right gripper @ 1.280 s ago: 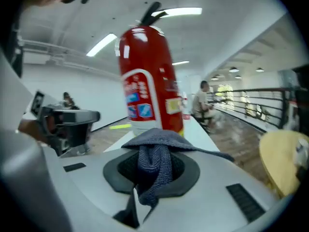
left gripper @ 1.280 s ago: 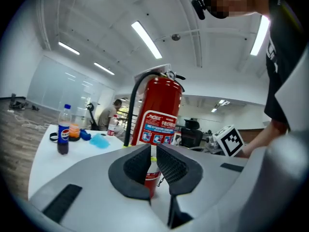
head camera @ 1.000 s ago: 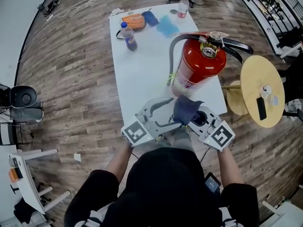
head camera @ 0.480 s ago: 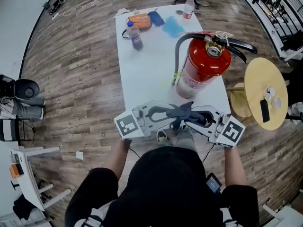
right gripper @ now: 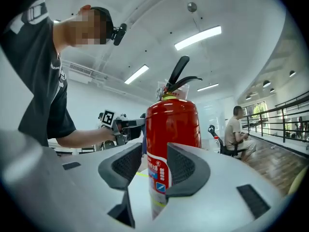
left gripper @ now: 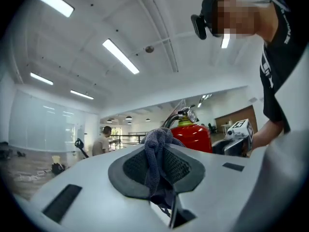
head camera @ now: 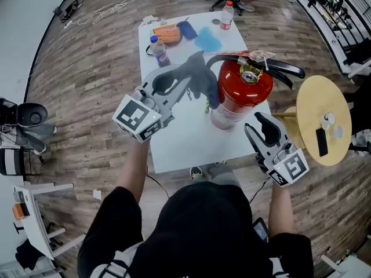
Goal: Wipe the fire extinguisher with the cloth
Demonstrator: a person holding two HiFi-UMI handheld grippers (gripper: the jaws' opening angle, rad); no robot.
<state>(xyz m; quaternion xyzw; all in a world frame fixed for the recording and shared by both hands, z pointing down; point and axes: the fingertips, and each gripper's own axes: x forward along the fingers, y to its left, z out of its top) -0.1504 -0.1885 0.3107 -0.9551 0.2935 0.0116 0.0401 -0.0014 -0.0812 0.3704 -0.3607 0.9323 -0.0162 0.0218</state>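
A red fire extinguisher [head camera: 240,91] with a black hose and lever stands upright on the white table [head camera: 179,126]. My left gripper [head camera: 191,68] is raised at the extinguisher's left side, shut on a dark blue-grey cloth [head camera: 200,80]. The cloth hangs close against the red cylinder. In the left gripper view the cloth [left gripper: 157,158] is bunched between the pads, with the extinguisher [left gripper: 193,137] just beyond. My right gripper [head camera: 262,126] is open, low at the extinguisher's near right. In the right gripper view the extinguisher [right gripper: 171,129] shows in the gap beyond its open jaws.
At the table's far end are a bottle [head camera: 157,49], an orange item [head camera: 167,33], a light blue cloth [head camera: 206,38] and a second bottle [head camera: 226,15]. A round wooden side table [head camera: 322,117] stands to the right. A person sits in the background [right gripper: 239,129].
Both grippers were low at the table's near edge with the cloth between them. The left has lifted the cloth up to the extinguisher's left side; the right let go and moved right.
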